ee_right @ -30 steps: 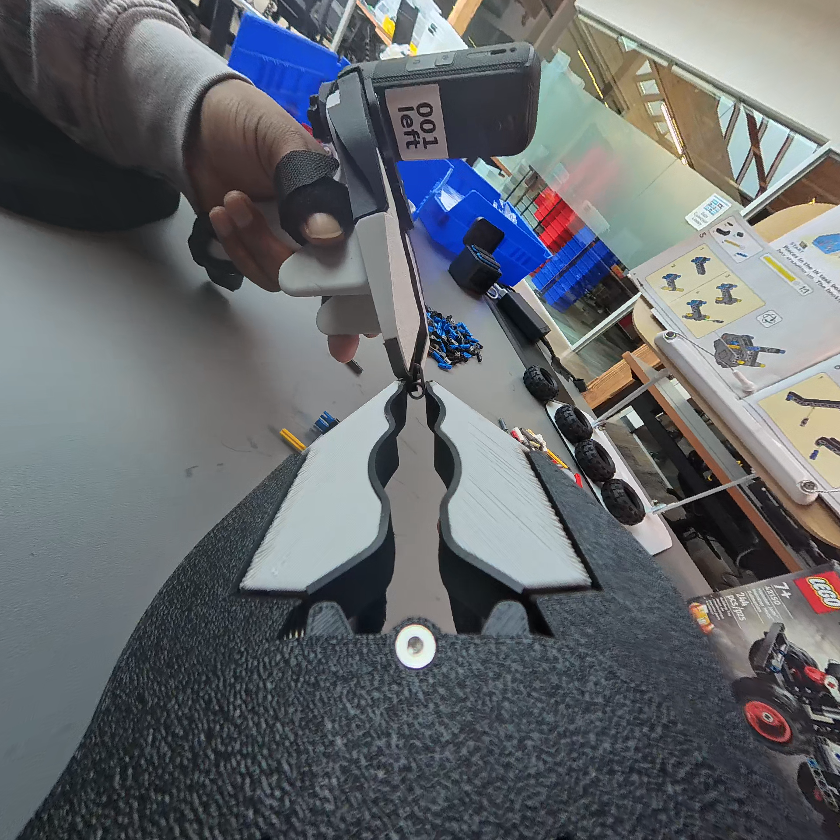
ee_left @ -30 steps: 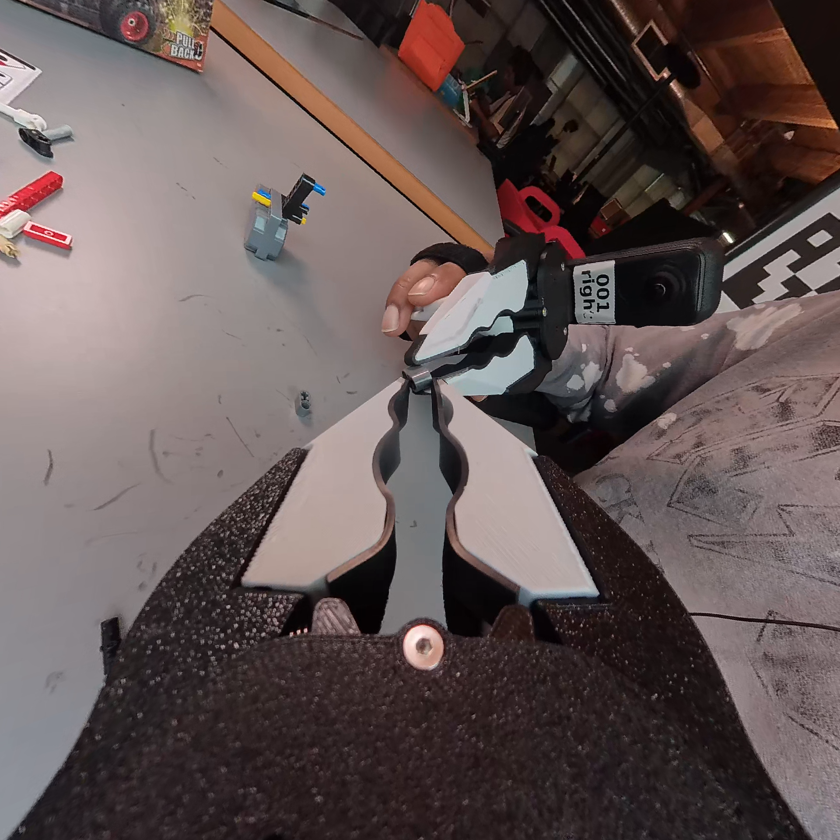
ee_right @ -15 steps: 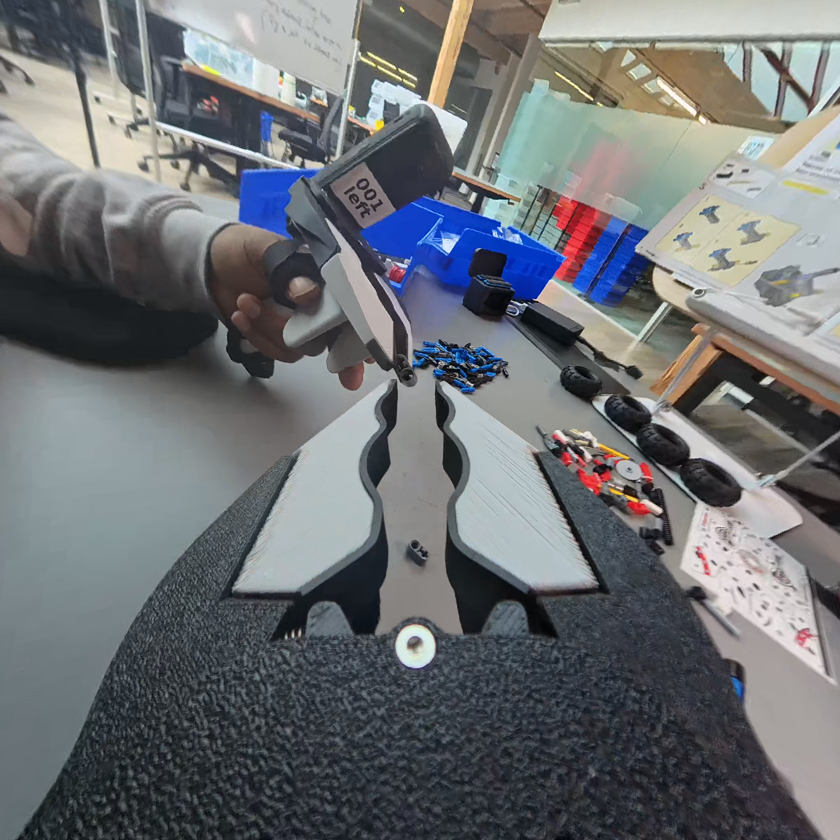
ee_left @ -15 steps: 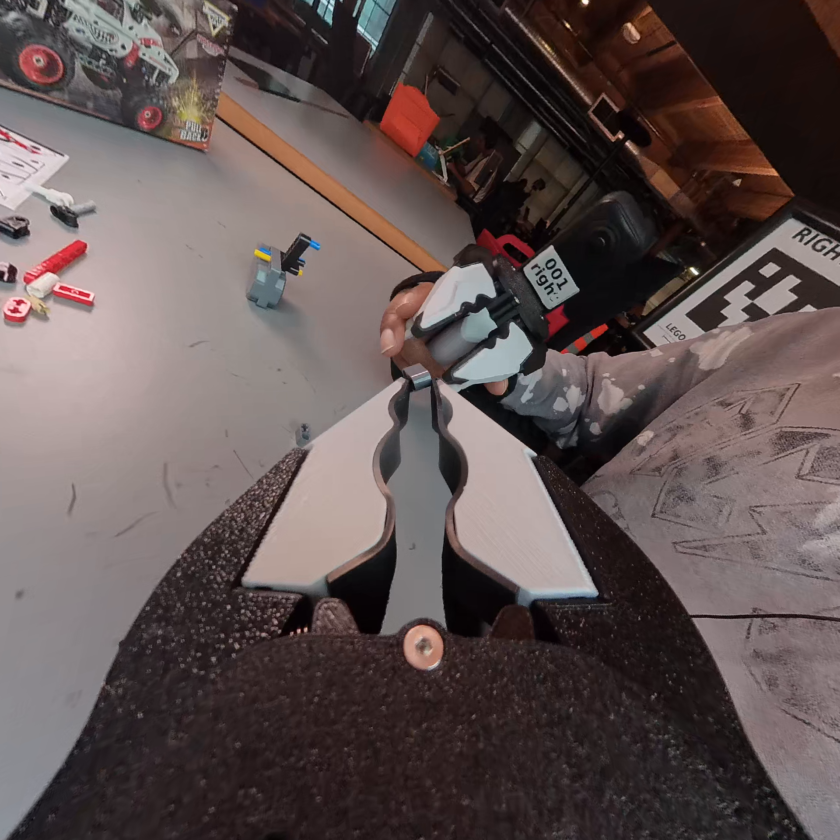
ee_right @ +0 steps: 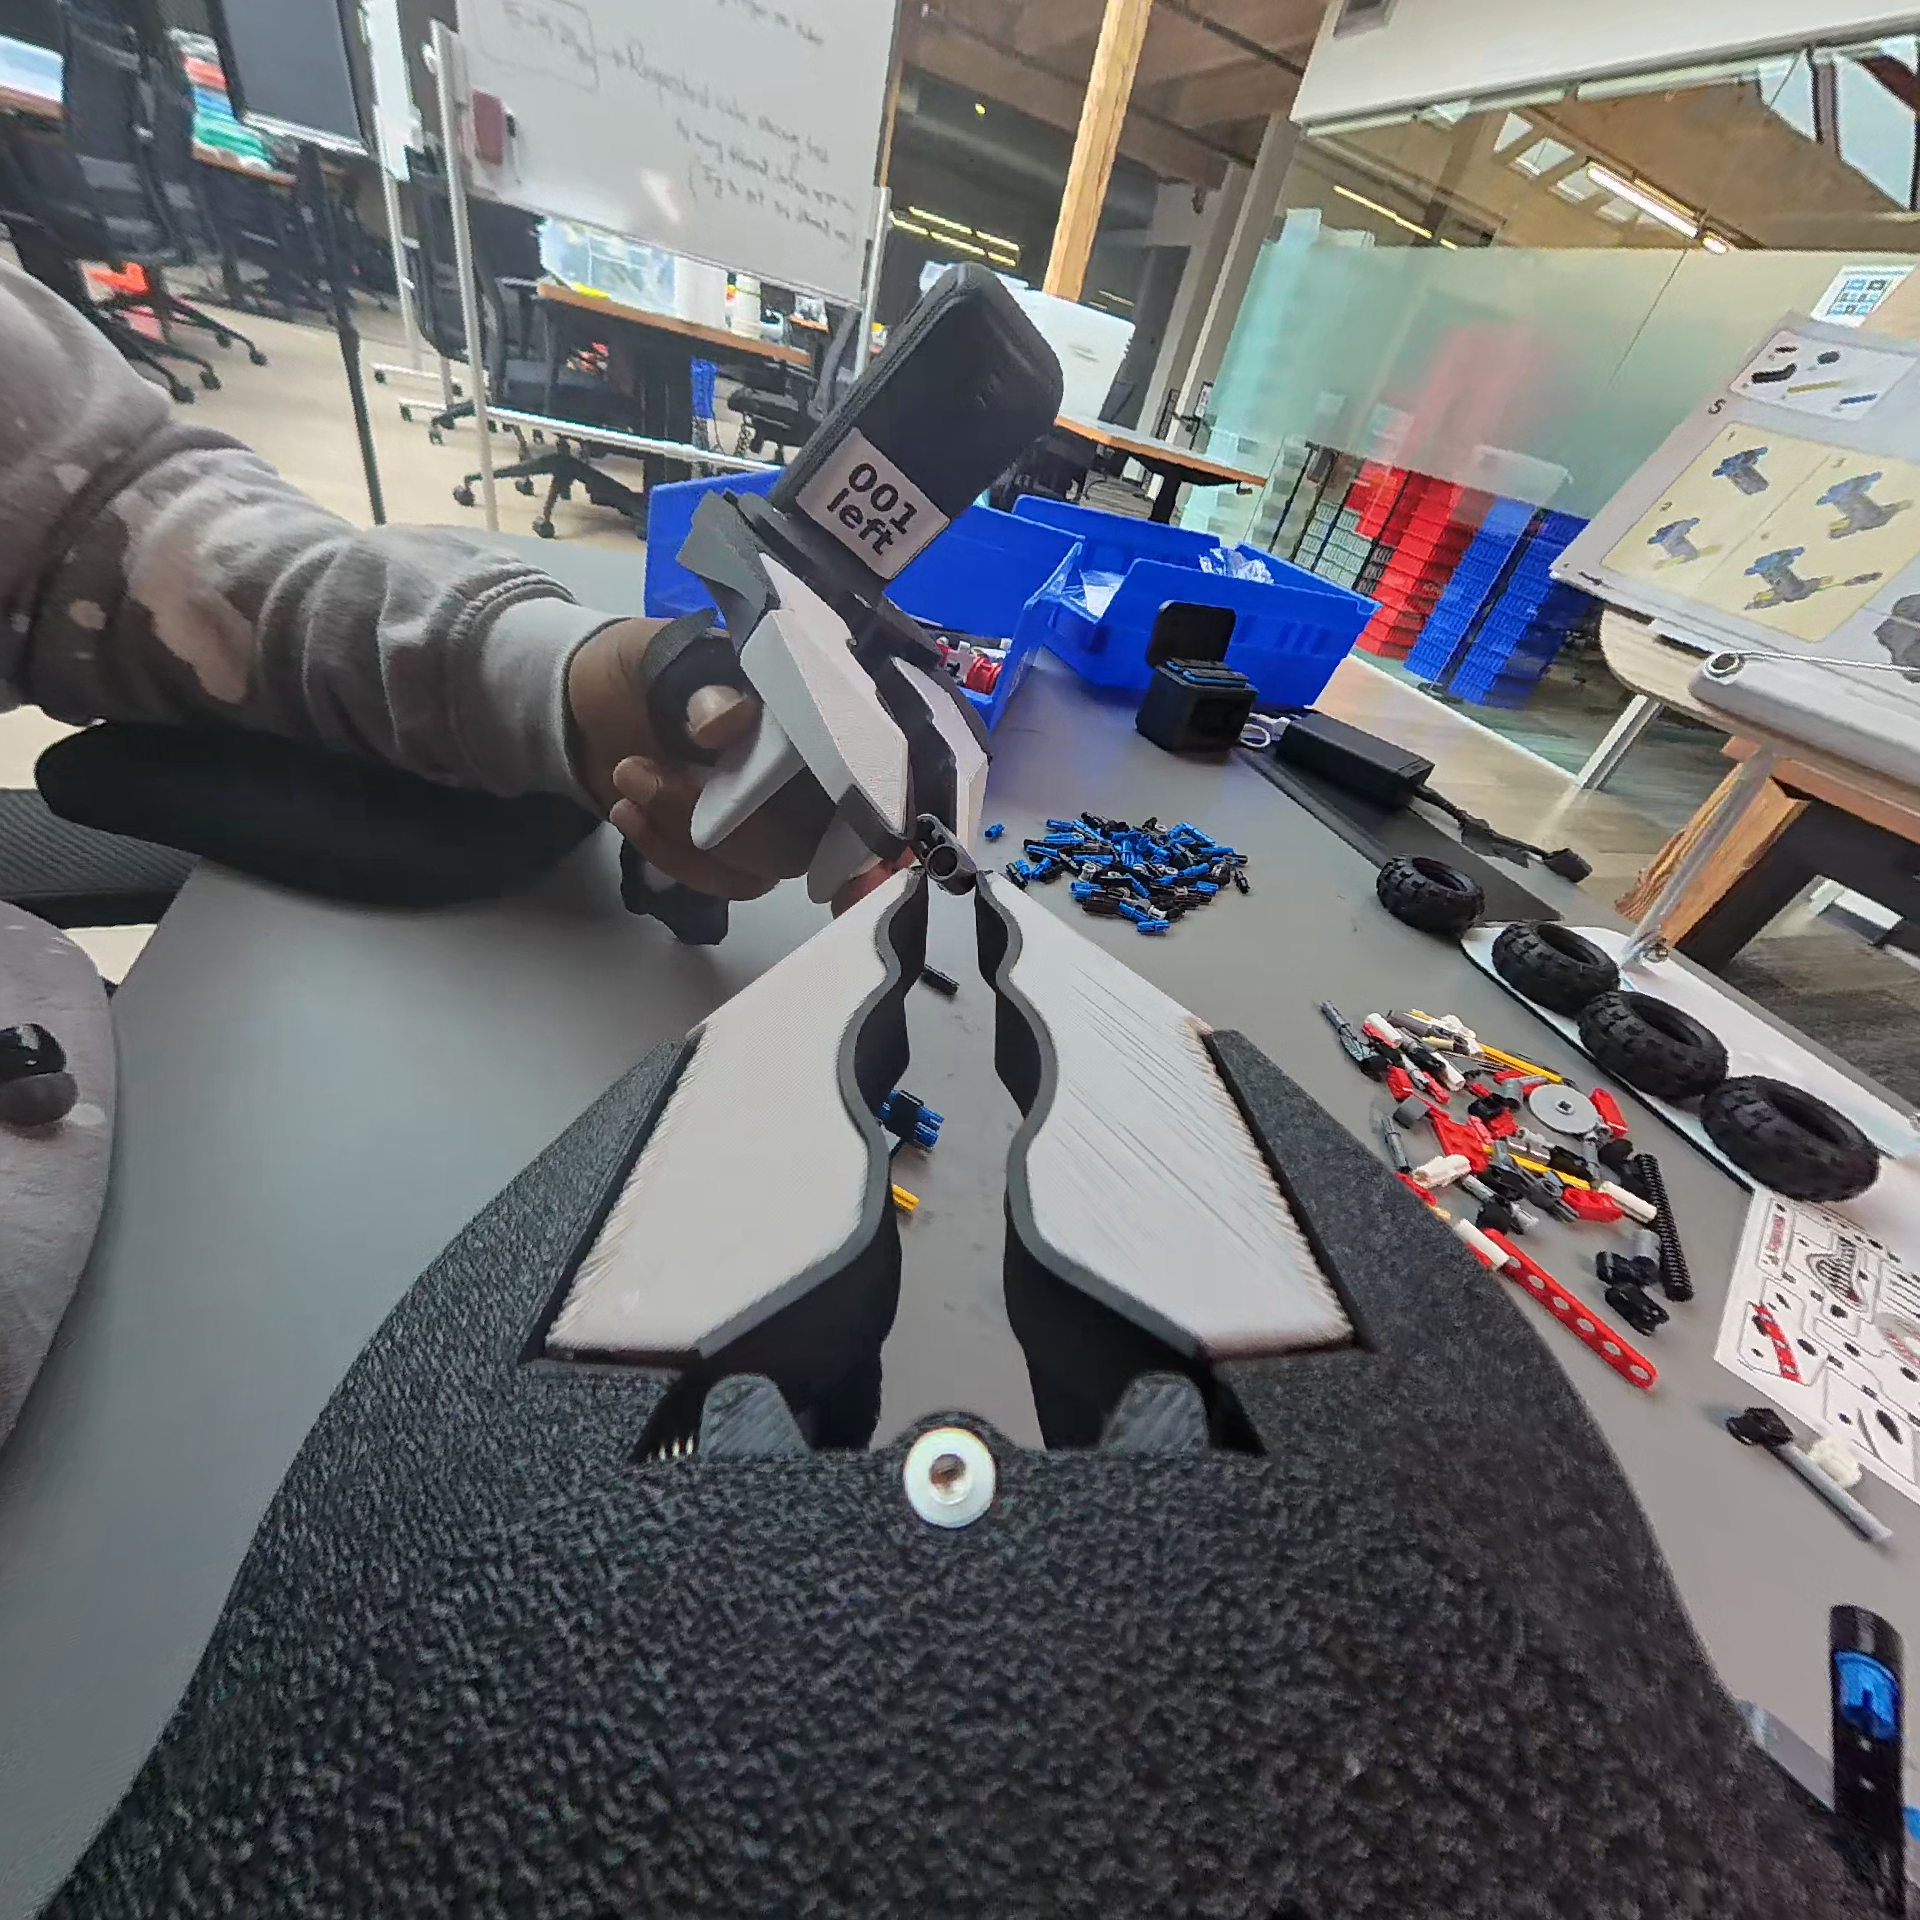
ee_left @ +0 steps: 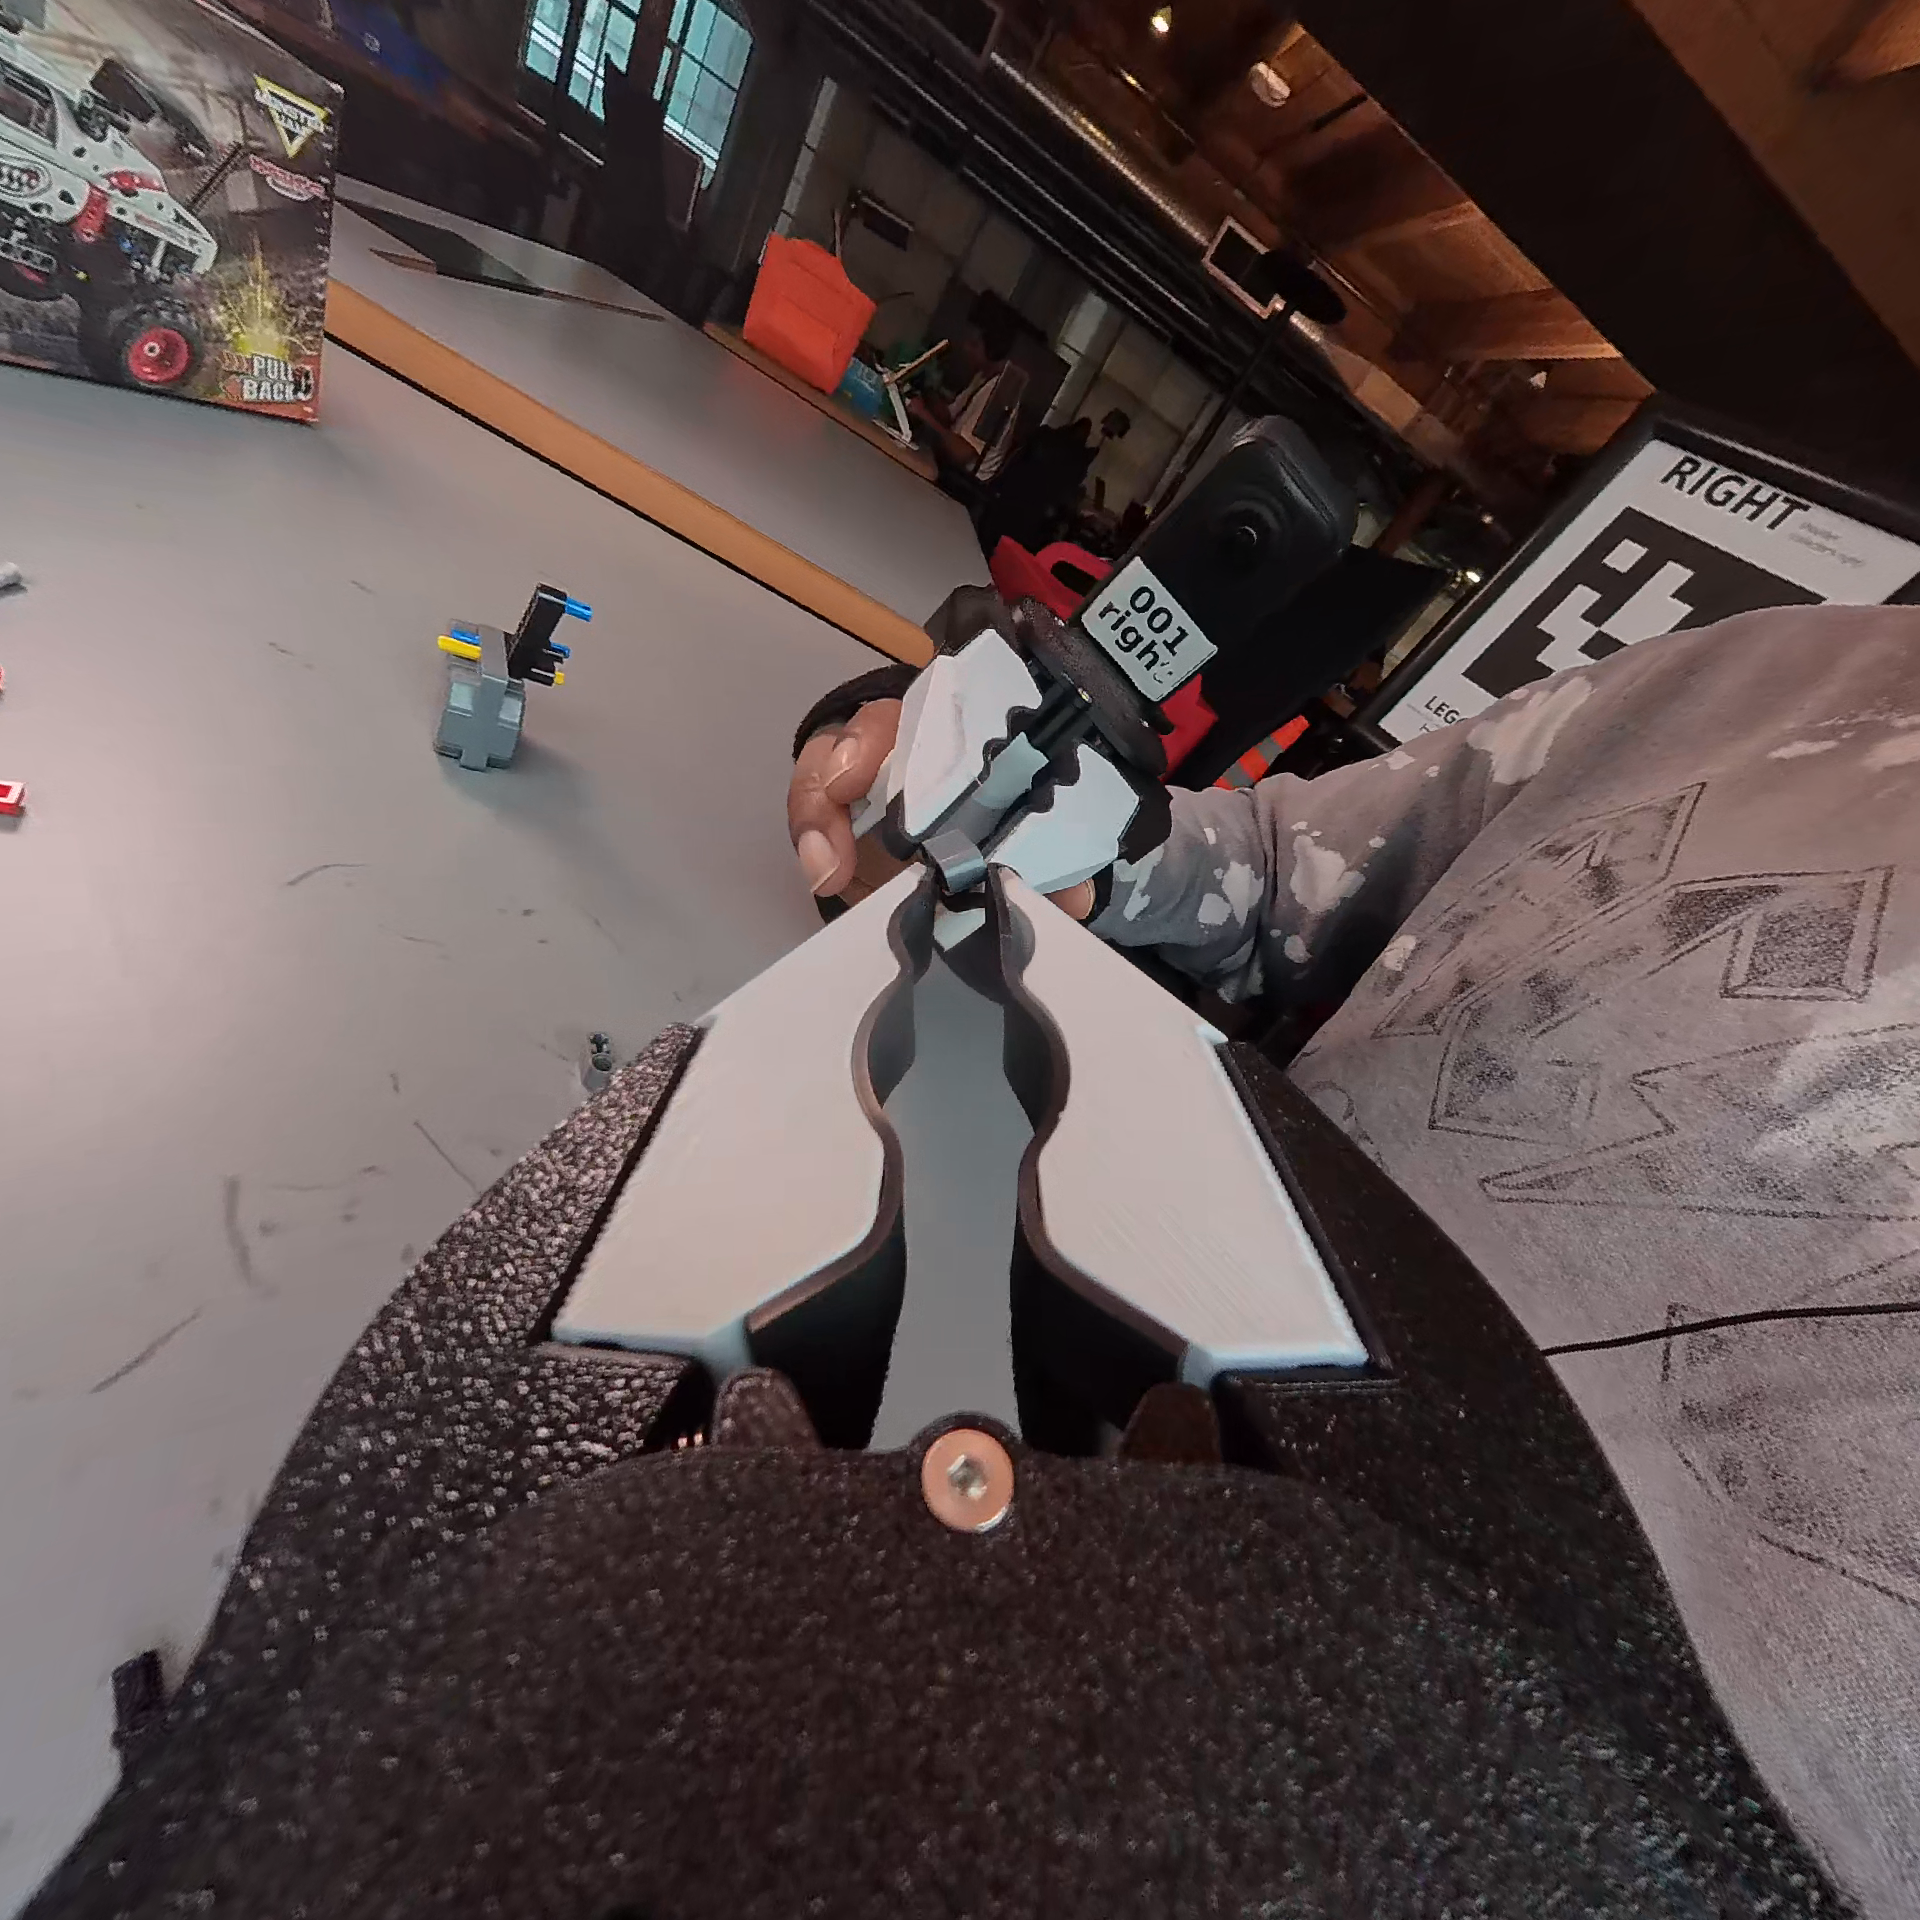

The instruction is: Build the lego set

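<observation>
A small grey connector [ee_left: 961, 862] is pinched in my left gripper [ee_left: 958, 891], held in the air above the grey table [ee_left: 312, 987]. In the right wrist view the connector [ee_right: 945, 858] looks dark, at the left gripper's tip. My right gripper [ee_right: 948, 885] has its tips narrowly apart, right at the connector; whether they grip it I cannot tell. The right gripper also shows in the left wrist view [ee_left: 951, 847], tip to tip with the left. A small grey sub-assembly [ee_left: 483, 696] with blue and yellow pins stands on the table further off.
The set's box [ee_left: 156, 229] stands far left. A pile of blue and black pins [ee_right: 1132, 868], several black tyres [ee_right: 1652, 1039], mixed red and grey parts [ee_right: 1496, 1132], a sticker sheet [ee_right: 1829, 1320] and the instruction booklet [ee_right: 1766, 520] lie right. Blue bins [ee_right: 1195, 613] stand behind. The small grey sub-assembly [ee_left: 483, 696] is about equally far from each gripper, around 20 cm.
Half a second ago the right gripper was wider open and apart from the connector. It has come back to the connector with its tips narrower. The left gripper has kept hold throughout.
</observation>
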Demonstrator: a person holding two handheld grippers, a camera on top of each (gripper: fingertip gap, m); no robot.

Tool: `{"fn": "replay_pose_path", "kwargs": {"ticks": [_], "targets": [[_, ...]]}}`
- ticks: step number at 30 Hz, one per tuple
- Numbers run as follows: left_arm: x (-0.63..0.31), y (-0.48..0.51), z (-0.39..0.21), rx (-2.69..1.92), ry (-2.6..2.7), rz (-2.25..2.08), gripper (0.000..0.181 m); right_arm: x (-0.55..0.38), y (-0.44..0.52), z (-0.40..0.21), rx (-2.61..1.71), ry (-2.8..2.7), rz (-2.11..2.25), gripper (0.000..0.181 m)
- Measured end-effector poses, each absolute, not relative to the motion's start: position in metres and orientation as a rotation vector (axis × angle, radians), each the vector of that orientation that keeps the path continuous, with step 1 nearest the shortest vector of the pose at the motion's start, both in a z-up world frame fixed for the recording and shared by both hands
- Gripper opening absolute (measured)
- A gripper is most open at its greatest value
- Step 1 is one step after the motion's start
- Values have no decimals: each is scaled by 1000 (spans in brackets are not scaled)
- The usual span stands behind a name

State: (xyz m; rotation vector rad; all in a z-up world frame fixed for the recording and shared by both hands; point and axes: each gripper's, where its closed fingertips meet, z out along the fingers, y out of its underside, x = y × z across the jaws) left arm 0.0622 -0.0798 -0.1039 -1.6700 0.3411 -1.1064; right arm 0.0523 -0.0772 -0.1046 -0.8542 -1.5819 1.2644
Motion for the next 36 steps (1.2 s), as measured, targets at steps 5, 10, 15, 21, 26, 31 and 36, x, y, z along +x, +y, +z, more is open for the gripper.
{"fn": "replay_pose_path", "kwargs": {"ticks": [5,10,15,21,26,31,36], "targets": [[64,-80,-110,-1712,342,-1115,8,56,-76,-110,-823,-1648,1229,7],[68,-82,-121,-1791,403,-1043,9,61,-78,-120,-800,-1722,1194,7],[70,-85,-141,-1900,504,-920,11,62,-80,-124,-759,-1765,1138,6],[74,-90,-136,-1871,526,-966,12,63,-86,-130,-733,-1796,1105,6],[72,-89,-132,-1853,489,-1008,15,64,-84,-128,-727,-1786,1100,6],[73,-90,-130,-1848,475,-1034,10,64,-88,-132,-689,-1805,1053,6],[72,-89,-130,-1844,474,-1014,8,64,-86,-132,-659,-1794,992,6]]}}
